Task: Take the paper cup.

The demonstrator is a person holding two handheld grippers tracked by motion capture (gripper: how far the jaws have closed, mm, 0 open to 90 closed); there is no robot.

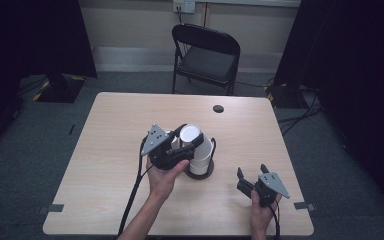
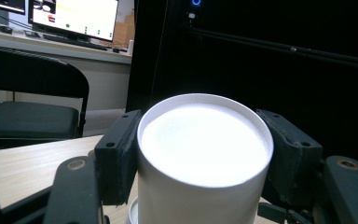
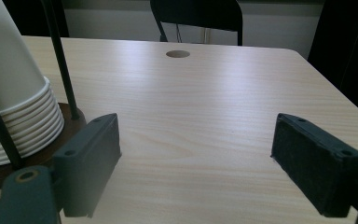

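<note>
- Progress: my left gripper [image 1: 182, 141] has the top paper cup [image 2: 204, 154], upside down, in its grasp; the cup is not yet clear of the stack of cups [image 3: 16, 93] in the dark round holder [image 1: 200, 173] at mid-table [image 1: 115, 130]. Separating it and setting it down remain, I judge.
- Left fingers [image 2: 117, 156]: narrowly parted, pinching the cup's wall from both sides.
- Right gripper [image 3: 196, 163]: spread wide, empty, low over bare tabletop beside the holder.
</note>
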